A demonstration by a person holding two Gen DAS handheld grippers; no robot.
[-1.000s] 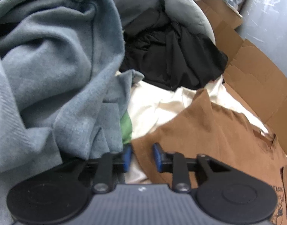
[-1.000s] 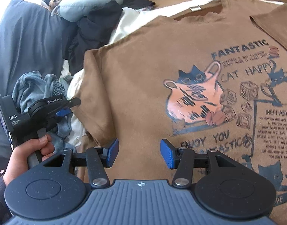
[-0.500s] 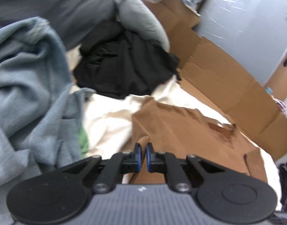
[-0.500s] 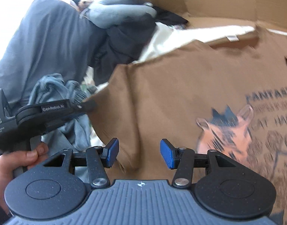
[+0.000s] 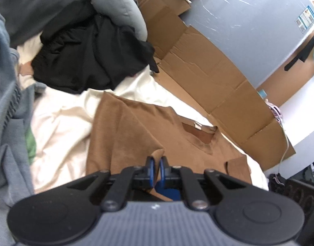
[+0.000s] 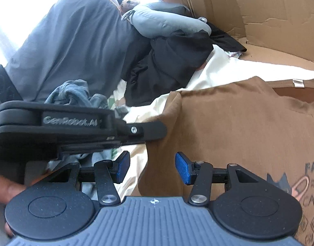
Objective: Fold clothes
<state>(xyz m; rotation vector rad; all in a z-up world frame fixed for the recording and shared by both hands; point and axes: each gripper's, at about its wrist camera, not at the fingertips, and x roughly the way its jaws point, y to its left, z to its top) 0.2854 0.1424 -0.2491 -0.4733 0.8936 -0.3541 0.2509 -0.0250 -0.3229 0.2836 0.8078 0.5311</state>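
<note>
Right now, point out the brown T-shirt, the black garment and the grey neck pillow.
brown T-shirt point(image 5: 132, 127): left wrist view, on the flat shoulder area.
black garment point(image 5: 91, 55): left wrist view, middle of the crumpled pile.
grey neck pillow point(image 6: 163, 22): right wrist view, on its curved body.

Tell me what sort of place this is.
Probably a bed in a lived-in room, used for sorting laundry: a cream sheet under a heap of clothes, a grey pillow behind them, and flattened cardboard along the far side.

Raised grey lettering "GenRobot.AI" stands on the black left tool point(image 6: 154, 132), left of the right tool. The brown printed T-shirt point(image 6: 249, 135) shows "FA" and "CAT", cut off, at far right.
</note>
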